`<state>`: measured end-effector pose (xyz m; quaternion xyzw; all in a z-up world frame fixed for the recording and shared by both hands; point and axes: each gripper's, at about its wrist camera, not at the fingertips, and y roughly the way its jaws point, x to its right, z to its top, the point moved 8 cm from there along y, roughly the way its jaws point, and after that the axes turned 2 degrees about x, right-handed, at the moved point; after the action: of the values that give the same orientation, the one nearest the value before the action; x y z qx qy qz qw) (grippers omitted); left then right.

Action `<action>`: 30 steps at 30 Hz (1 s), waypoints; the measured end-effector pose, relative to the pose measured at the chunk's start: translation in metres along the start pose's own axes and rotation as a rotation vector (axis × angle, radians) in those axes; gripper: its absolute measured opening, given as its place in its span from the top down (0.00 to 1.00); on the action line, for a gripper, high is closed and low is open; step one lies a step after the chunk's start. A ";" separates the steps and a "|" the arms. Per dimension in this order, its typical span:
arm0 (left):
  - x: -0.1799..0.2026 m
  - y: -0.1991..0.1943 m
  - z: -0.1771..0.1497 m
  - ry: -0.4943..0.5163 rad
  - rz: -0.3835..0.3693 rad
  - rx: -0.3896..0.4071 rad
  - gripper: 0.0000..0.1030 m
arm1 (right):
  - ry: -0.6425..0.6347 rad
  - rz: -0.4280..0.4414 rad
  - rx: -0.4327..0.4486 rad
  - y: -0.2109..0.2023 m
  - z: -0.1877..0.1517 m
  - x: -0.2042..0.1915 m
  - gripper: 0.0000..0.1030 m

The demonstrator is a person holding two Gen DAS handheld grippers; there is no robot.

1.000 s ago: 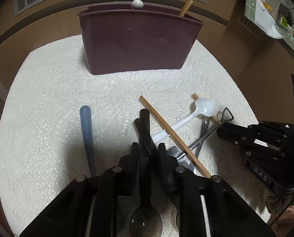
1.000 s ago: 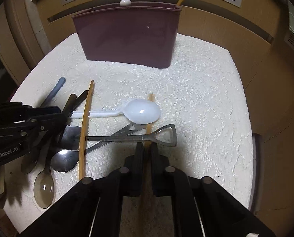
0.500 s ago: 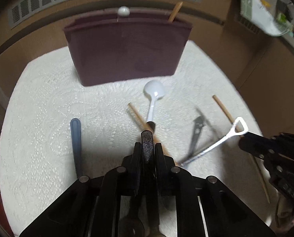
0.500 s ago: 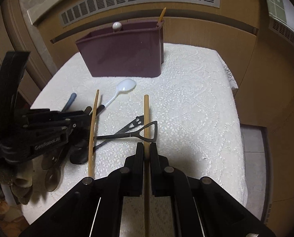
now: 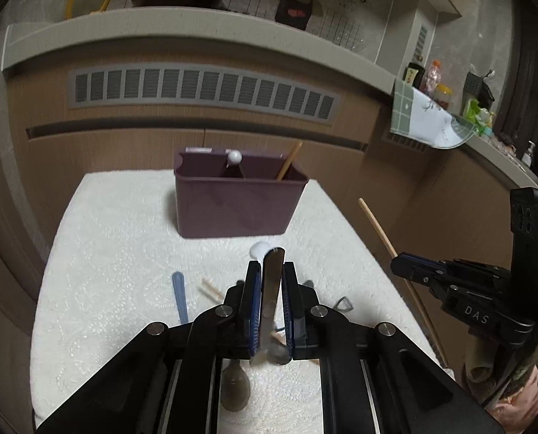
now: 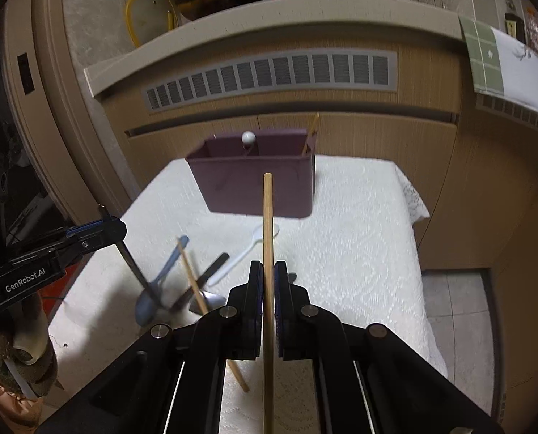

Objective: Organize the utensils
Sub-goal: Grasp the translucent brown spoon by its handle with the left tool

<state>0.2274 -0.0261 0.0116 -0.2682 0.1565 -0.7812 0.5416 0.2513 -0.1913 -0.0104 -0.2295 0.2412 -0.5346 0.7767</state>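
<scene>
My left gripper (image 5: 271, 271) is shut on a steel spoon (image 5: 271, 296), handle up, lifted above the table; it also shows in the right wrist view (image 6: 102, 229). My right gripper (image 6: 268, 271) is shut on a wooden chopstick (image 6: 267, 224), held upright above the table; it shows in the left wrist view (image 5: 399, 266) with the chopstick (image 5: 377, 228). The maroon utensil holder (image 5: 238, 204) stands at the table's far side (image 6: 254, 184), holding a white-tipped utensil (image 5: 234, 156) and a chopstick (image 5: 289, 161). On the cloth lie a white plastic spoon (image 6: 247, 249), a blue spoon (image 6: 160, 282) and another chopstick (image 6: 203, 300).
The table wears a white lace cloth (image 5: 124, 253). More dark-handled and steel utensils (image 6: 203, 282) lie in a pile at the front left. A wooden cabinet with a vent grille (image 5: 203, 90) stands behind the table. The cloth's right edge (image 6: 417, 224) drops to the floor.
Both grippers have risen well above the table, each carrying its utensil; the left lifted the steel spoon, the right the chopstick. The holder now looks farther away.
</scene>
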 end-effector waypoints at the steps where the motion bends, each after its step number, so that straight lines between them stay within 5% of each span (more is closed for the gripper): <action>1: 0.001 -0.003 0.003 0.004 -0.002 0.007 0.90 | -0.007 0.000 0.014 -0.003 0.004 -0.002 0.95; 12: 0.004 -0.012 0.027 0.034 0.004 0.045 0.90 | -0.009 -0.009 0.081 -0.006 0.024 -0.002 0.95; 20: 0.001 0.040 -0.036 0.120 -0.076 -0.239 0.81 | -0.005 0.022 -0.039 0.012 -0.013 0.003 0.95; 25: 0.012 0.055 -0.093 0.355 -0.065 -0.379 0.48 | 0.022 0.056 -0.124 0.023 -0.046 0.008 0.95; 30: 0.002 0.074 -0.113 0.406 -0.010 -0.462 0.48 | 0.058 0.092 -0.182 0.034 -0.070 0.009 0.95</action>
<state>0.2172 -0.0601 -0.1187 -0.2233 0.4337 -0.7652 0.4201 0.2352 -0.1957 -0.0865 -0.2721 0.3215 -0.4807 0.7691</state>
